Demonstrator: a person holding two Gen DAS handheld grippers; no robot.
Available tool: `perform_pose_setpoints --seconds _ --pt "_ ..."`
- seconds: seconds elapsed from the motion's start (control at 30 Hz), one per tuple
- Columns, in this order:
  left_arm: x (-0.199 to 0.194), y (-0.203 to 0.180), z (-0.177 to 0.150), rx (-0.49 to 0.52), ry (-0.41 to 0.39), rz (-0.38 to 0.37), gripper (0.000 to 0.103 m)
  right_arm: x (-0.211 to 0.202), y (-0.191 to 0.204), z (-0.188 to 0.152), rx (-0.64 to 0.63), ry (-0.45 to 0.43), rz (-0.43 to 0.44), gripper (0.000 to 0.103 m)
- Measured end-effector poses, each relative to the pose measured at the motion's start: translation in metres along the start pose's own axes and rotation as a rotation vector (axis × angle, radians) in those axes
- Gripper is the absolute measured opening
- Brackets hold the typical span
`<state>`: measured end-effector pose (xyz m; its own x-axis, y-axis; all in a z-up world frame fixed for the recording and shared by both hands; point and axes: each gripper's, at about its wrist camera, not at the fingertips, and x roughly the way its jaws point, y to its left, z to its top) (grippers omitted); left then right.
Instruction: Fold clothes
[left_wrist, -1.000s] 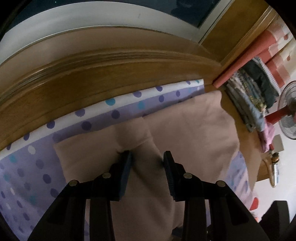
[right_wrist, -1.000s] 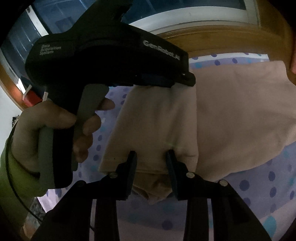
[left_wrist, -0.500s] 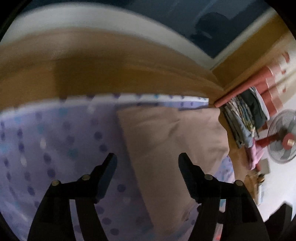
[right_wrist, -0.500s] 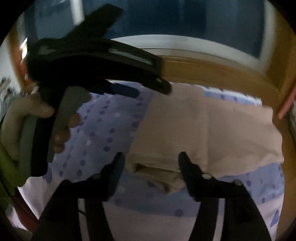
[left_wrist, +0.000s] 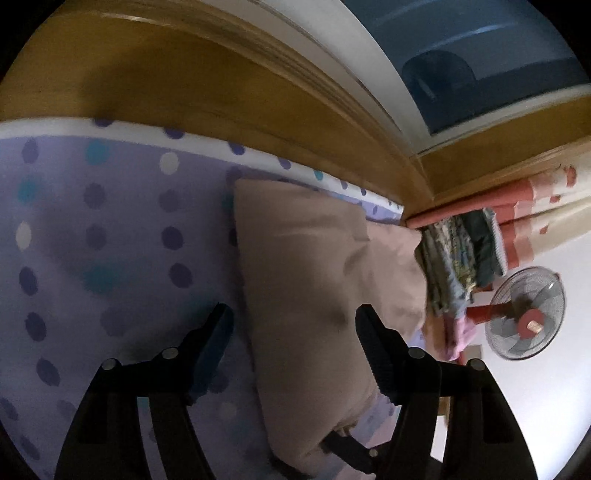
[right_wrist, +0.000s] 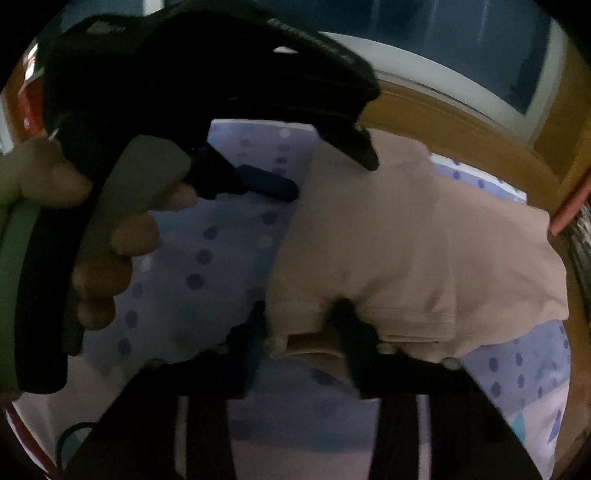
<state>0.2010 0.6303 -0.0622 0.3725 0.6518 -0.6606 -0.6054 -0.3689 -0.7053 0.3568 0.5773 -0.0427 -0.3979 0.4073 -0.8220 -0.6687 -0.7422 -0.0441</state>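
A beige garment (left_wrist: 314, 280) lies folded on the purple dotted sheet (left_wrist: 110, 240). My left gripper (left_wrist: 293, 323) hangs just above its left edge, one finger over the sheet and the other over the cloth. Its jaws are closing with that edge between them, and the pads do not touch it. In the right wrist view the left gripper (right_wrist: 325, 173) is the big black tool held by a hand (right_wrist: 110, 258). My right gripper (right_wrist: 301, 315) sits at the beige garment's (right_wrist: 388, 251) near left corner. Its jaws are closing and pinch the layered cloth.
A wooden bed frame (left_wrist: 184, 74) and a window (left_wrist: 480, 55) run behind the sheet. A heap of other clothes (left_wrist: 461, 258) and a pink curtain (left_wrist: 498, 206) sit to the right, with a standing fan (left_wrist: 524, 314) beyond. A green sleeve (right_wrist: 14, 258) shows at the left.
Both grippers let go of the fold and opened wide. The left gripper slid to the garment's left edge. The right gripper has since narrowed onto the near corner.
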Motion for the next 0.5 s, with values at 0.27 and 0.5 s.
perform_pose_setpoints --seconds 0.27,0.5 --pt "-0.010 -0.032 -0.006 0.048 -0.053 0.067 0.038 -0.020 -0.053 0.005 0.124 -0.061 0.223 0.011" --pt "-0.013 -0.097 0.003 0.134 -0.090 0.068 0.038 -0.052 -0.112 0.013 0.234 -0.143 0.322 0.011"
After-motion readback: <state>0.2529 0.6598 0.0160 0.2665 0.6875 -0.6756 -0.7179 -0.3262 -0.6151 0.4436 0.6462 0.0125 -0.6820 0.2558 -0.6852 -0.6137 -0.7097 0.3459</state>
